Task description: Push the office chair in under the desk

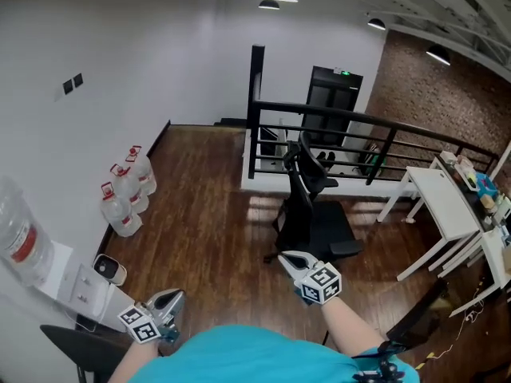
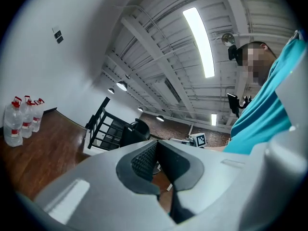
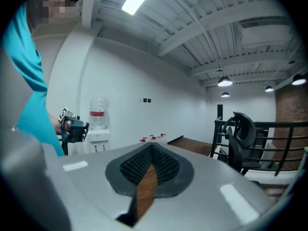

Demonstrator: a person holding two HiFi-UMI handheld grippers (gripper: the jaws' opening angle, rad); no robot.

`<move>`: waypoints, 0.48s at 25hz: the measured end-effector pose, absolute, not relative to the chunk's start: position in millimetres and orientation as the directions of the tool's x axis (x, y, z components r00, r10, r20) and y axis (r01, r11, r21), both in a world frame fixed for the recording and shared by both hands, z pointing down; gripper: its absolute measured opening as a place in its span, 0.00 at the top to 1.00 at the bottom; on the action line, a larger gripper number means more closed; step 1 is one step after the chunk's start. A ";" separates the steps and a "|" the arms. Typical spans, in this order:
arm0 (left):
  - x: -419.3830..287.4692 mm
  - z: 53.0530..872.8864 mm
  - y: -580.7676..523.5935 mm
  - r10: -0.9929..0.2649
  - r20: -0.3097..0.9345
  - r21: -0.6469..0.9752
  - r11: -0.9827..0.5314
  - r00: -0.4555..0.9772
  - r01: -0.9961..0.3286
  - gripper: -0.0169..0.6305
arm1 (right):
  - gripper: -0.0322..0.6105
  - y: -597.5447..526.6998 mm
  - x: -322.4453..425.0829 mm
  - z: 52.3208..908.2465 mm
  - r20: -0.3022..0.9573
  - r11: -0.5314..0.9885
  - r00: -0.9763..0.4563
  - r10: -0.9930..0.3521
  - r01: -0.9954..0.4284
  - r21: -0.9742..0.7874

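Note:
The black office chair point(image 1: 313, 214) stands on the wood floor in the middle of the room, apart from the white desk point(image 1: 441, 202) at the right. It also shows in the left gripper view, chair point(image 2: 138, 129), and the right gripper view, chair point(image 3: 243, 137). My right gripper point(image 1: 287, 256) is held just short of the chair, jaws shut and empty, with the tips meeting in its own view, right gripper point(image 3: 151, 146). My left gripper point(image 1: 171, 298) is low at the left, close to my body, also shut with nothing in it, left gripper point(image 2: 156, 141).
A black railing point(image 1: 319, 126) runs behind the chair. Several water bottles point(image 1: 128, 190) stand by the left wall. A water dispenser point(image 1: 32, 250) is at the near left. A second white table point(image 1: 495, 254) with clutter sits at the right edge.

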State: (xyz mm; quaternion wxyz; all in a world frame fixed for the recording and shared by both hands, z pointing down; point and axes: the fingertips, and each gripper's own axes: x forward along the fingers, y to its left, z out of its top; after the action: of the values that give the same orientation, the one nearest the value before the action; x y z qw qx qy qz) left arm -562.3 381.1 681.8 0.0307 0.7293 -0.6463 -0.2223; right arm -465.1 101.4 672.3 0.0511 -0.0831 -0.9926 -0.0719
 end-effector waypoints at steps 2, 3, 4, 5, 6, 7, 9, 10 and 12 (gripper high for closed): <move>-593.7 681.5 370.7 -0.957 -0.287 0.333 -0.148 0.049 -0.931 0.94 | 0.94 80.8 -496.3 673.2 0.133 0.978 -0.983 0.124 0.144 0.149; -604.7 680.5 363.3 -0.956 -0.291 0.339 -0.138 0.036 -0.930 0.94 | 0.93 67.1 -507.2 673.2 0.148 0.977 -0.983 0.108 0.132 0.165; -615.7 680.6 355.1 -0.955 -0.296 0.347 -0.131 0.024 -0.929 0.94 | 0.92 51.3 -518.9 674.3 0.165 0.976 -0.982 0.088 0.118 0.184; -627.7 682.6 347.2 -0.954 -0.299 0.353 -0.126 0.016 -0.927 0.94 | 0.88 34.1 -532.3 677.0 0.183 0.974 -0.981 0.062 0.100 0.205; -640.3 685.9 340.6 -0.954 -0.298 0.360 -0.120 0.008 -0.925 0.94 | 0.85 17.3 -546.4 680.3 0.202 0.970 -0.979 0.029 0.076 0.229; -652.2 687.7 336.4 -0.955 -0.295 0.365 -0.114 0.001 -0.924 0.94 | 0.80 2.3 -559.6 681.5 0.222 0.965 -0.975 -0.011 0.048 0.258; -671.7 675.6 332.7 -0.959 -0.285 0.371 -0.097 -0.013 -0.924 0.94 | 0.72 -22.6 -579.3 670.7 0.260 0.943 -0.960 -0.103 -0.011 0.333; -681.8 661.6 329.2 -0.960 -0.278 0.367 -0.088 -0.020 -0.926 0.94 | 0.71 -35.5 -588.0 660.7 0.277 0.927 -0.949 -0.150 -0.038 0.374; -709.1 636.8 309.4 -0.963 -0.267 0.352 -0.071 -0.027 -0.933 0.94 | 0.68 -69.7 -608.8 648.7 0.307 0.886 -0.921 -0.239 -0.077 0.458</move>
State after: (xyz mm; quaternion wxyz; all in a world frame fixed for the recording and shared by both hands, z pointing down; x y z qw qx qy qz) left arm -709.1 309.4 636.8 0.0337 0.6965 -0.6807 -0.2244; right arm -608.8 -69.7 648.7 0.1806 0.0827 -0.9540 -0.2245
